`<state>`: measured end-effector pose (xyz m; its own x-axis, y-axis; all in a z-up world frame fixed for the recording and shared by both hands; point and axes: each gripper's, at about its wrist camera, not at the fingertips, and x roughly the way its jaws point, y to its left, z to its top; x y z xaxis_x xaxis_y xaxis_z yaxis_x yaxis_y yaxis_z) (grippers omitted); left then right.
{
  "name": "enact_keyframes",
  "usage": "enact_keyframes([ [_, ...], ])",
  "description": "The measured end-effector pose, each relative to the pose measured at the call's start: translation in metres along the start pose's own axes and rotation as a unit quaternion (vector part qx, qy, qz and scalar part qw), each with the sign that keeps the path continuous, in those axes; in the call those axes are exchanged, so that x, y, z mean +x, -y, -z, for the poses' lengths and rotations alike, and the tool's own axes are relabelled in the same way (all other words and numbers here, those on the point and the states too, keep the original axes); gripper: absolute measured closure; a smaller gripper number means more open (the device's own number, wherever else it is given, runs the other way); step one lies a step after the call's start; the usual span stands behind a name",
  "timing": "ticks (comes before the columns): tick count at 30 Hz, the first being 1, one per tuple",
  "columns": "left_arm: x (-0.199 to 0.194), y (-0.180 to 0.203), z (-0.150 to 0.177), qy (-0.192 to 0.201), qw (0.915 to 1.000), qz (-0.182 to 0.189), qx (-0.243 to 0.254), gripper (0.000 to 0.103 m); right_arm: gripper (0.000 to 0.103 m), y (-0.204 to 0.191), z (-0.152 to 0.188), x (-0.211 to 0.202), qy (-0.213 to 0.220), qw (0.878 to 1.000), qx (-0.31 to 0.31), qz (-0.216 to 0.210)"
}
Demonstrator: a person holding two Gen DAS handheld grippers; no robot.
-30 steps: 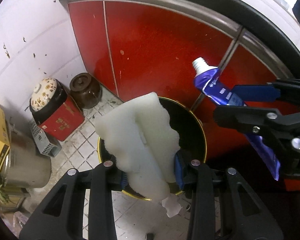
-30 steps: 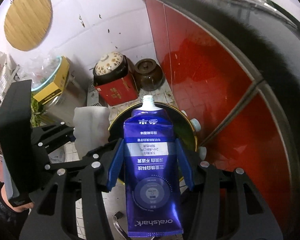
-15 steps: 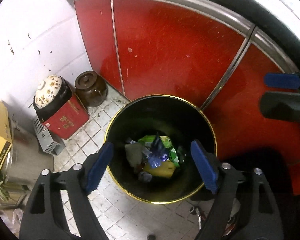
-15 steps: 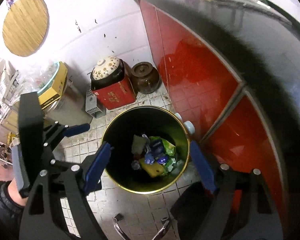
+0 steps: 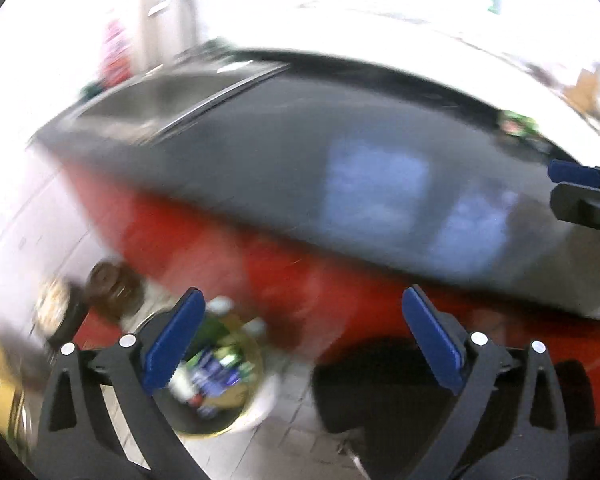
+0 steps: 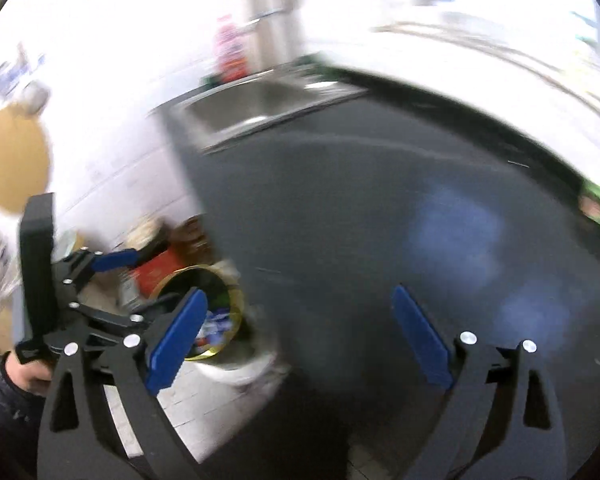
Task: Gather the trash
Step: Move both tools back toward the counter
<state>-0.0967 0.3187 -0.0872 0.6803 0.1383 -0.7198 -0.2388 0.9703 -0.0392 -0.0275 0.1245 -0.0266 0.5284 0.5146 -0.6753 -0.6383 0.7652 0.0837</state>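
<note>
Trash (image 5: pixel 216 364) heaped in upright bin (image 5: pixel 256 364)

Both wrist views look forward along their own spread blue-padded fingers, tilted across the dark counter (image 5: pixel 340 160) edge from just in front of it — both heavily blurred. They share the counter, the sink (image 6: pixel 260 104) at its far end and the gold-rimmed trash bin (image 5: pixel 216 380) on the floor, low left; the right wrist view also catches the left claw (image 6: pixel 112 260) at its left side.
</note>
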Motion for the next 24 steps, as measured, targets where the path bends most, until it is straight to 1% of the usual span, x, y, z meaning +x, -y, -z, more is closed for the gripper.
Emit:
enact_keyframes([
  [1,0.001,0.028,-0.011,0.007,0.9996,0.014,0.022,0.007,0.012,0.024,0.007,-0.017,0.008,1.0,0.015,0.019],
  [2,0.003,0.045,-0.017,0.009,0.9991,0.023,0.034,0.007,0.012,0.037,0.012,-0.027,0.012,0.999,0.023,0.029],
  [3,0.007,0.064,-0.023,0.011,0.9982,0.036,0.048,0.007,0.012,0.062,0.021,-0.043,0.018,0.998,0.038,0.05],
  [4,0.01,0.092,-0.032,0.015,0.9963,0.055,0.064,0.007,0.012,0.08,0.028,-0.055,0.022,0.997,0.049,0.062],
  [5,0.012,0.109,-0.037,0.017,0.995,0.066,0.073,0.007,0.012,0.103,0.038,-0.07,0.028,0.995,0.063,0.077],
  [8,0.018,0.163,-0.052,0.02,0.9887,0.107,0.103,0.007,0.012,0.155,0.063,-0.099,0.034,0.99,0.092,0.104],
  [10,0.024,0.201,-0.062,0.02,0.9837,0.129,0.124,0.007,0.012,0.181,0.078,-0.113,0.034,0.987,0.106,0.115],
  [12,0.029,0.227,-0.067,0.016,0.9796,0.144,0.139,0.007,0.012,0.205,0.091,-0.125,0.035,0.985,0.115,0.122],
  [14,0.035,0.248,-0.074,0.011,0.976,0.156,0.152,0.007,0.012,0.221,0.096,-0.13,0.036,0.984,0.117,0.126],
  [16,0.044,0.267,-0.081,0.006,0.9738,0.16,0.161,0.007,0.012,0.234,0.098,-0.131,0.035,0.984,0.116,0.129],
  [19,0.061,0.292,-0.096,0.0,0.9688,0.164,0.186,0.007,0.012,0.255,0.095,-0.129,0.037,0.985,0.114,0.123],
  [22,0.079,0.304,-0.113,-0.004,0.9631,0.168,0.21,0.007,0.012,0.28,0.087,-0.12,0.032,0.986,0.108,0.123],
  [24,0.1,0.318,-0.131,-0.008,0.9572,0.169,0.235,0.007,0.012,0.3,0.076,-0.111,0.031,0.987,0.093,0.127],
])
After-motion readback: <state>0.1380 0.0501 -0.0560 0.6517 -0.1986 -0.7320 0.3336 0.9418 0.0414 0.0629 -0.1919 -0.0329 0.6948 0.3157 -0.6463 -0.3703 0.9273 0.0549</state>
